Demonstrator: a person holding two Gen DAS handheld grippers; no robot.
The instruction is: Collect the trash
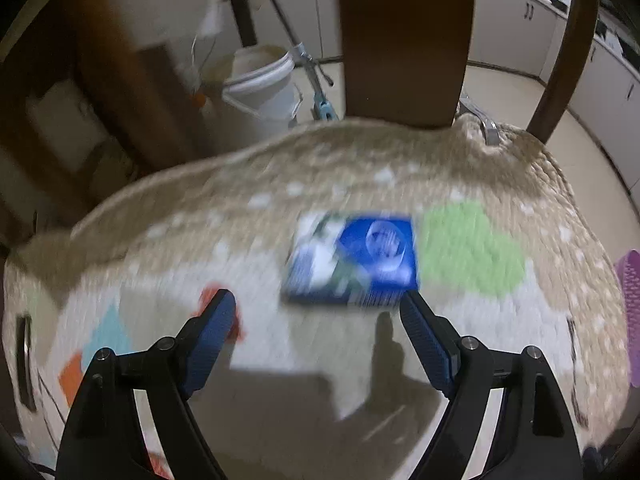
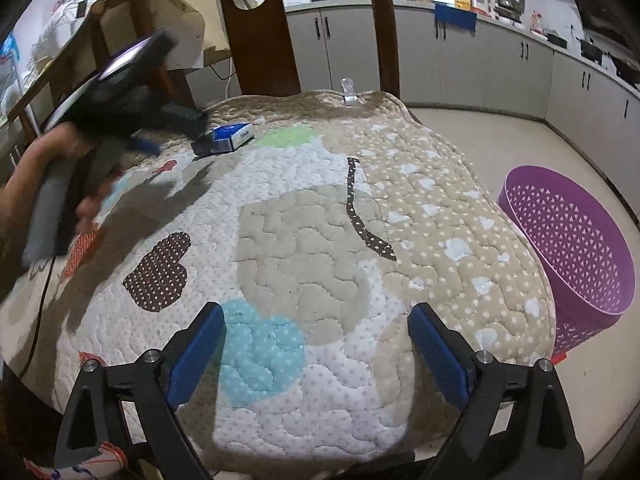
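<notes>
A flat blue-and-white box point(image 1: 352, 258) lies on the quilted table cover point(image 1: 260, 216), blurred by motion in the left wrist view. My left gripper point(image 1: 318, 308) is open, its blue pads just short of the box and spread wider than it. The box point(image 2: 226, 137) also shows far left in the right wrist view, with the left gripper point(image 2: 160, 140) hovering beside it. My right gripper point(image 2: 316, 320) is open and empty over the near part of the cover. A purple perforated basket point(image 2: 572, 240) stands on the floor right of the table.
Dark wooden chair backs point(image 2: 260, 32) stand behind the table. A white bucket point(image 1: 260, 84) and a mop sit on the floor beyond. A clear clip point(image 2: 348, 92) holds the cover at the far edge. Grey cabinets point(image 2: 480, 64) line the walls.
</notes>
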